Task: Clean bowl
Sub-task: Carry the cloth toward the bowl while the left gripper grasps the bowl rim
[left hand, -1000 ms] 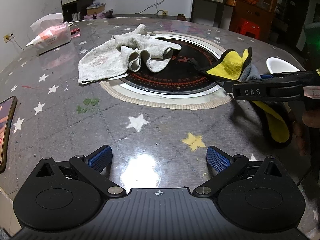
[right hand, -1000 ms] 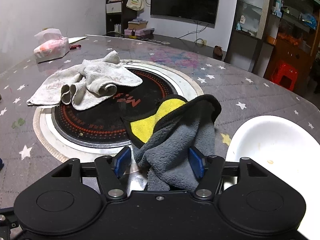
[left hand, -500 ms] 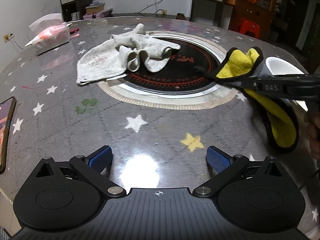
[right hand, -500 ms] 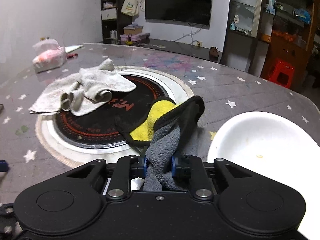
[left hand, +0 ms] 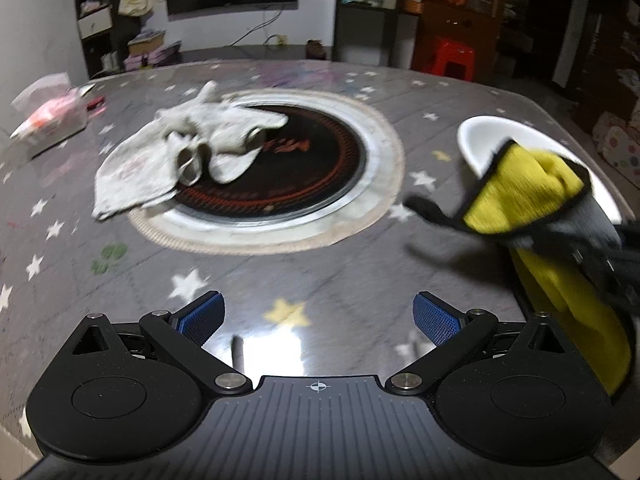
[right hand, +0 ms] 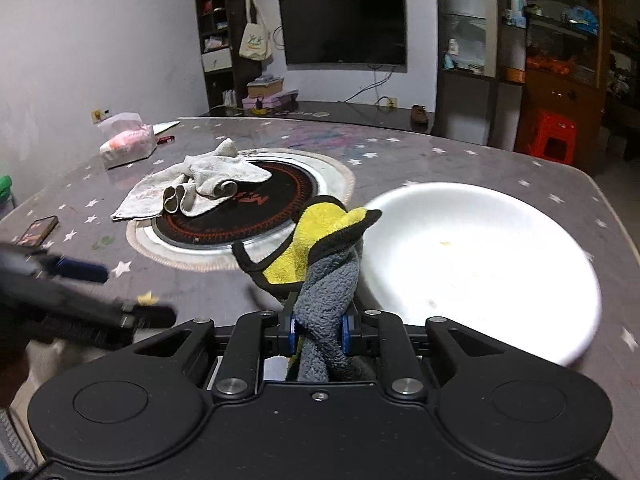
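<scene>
the yellow-grey cloth (right hand: 320,264) is clamped in the right gripper (right hand: 318,330) jaws, just left of the white bowl (right hand: 480,264) on the tabletop (right hand: 400,152); the left gripper (left hand: 318,318) jaws are held apart, nothing between them.

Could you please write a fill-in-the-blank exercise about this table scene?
1. The right gripper is shut on a grey and ____ cloth.
2. The left gripper is open and holds ____.
3. The white bowl sits on the ____ with star patterns.
4. A crumpled pale towel lies partly over the round black ____.

Missing words: yellow; nothing; table; cooktop
</scene>
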A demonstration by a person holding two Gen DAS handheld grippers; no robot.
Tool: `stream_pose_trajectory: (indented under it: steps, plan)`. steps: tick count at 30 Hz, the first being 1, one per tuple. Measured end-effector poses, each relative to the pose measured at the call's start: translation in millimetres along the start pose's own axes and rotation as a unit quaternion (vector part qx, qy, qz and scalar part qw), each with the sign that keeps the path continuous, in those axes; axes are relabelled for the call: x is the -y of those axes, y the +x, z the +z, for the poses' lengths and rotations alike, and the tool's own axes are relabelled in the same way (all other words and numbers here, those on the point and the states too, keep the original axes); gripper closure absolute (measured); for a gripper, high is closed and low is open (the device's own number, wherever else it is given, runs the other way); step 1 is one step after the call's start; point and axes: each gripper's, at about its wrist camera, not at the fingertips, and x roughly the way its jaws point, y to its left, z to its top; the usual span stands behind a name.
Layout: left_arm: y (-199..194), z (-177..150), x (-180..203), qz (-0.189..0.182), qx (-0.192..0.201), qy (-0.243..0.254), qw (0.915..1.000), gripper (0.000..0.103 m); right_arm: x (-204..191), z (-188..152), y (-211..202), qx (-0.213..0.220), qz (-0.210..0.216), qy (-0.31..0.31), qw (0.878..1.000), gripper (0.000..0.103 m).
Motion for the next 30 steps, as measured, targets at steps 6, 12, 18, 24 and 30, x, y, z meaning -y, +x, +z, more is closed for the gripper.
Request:
stream_pose_trajectory:
  steps: [6,12,18,24,30]
  plan:
    - [1.0,17.3,26.8,-0.030,0.003,0.009,0.9995,0.001,23.8,-23.6,-38.6,0.005,-0.037,0.025,0.999,0.083]
    - [15.9,34.9,54.0,-0.036,-0.004,0.006,0.9993,0.001,57.1,-41.9,-65.3,0.009,-0.100,0.059,0.993,0.083]
    - [38.7,48.8,75.5,-0.036,-0.036,-0.012,0.9986,0.001,86.1,-58.9,-72.2,0.016,-0.146,0.097,0.984,0.083]
    - [58.2,60.3,89.2,-0.038,-0.064,-0.039,0.9965,0.001,103.6,-74.1,-66.8,0.019,-0.157,0.117,0.981,0.083]
    - [75.1,66.7,99.7,-0.037,-0.086,-0.057,0.9940,0.010,111.4,-82.1,-64.6,0.025,-0.159,0.127,0.979,0.083]
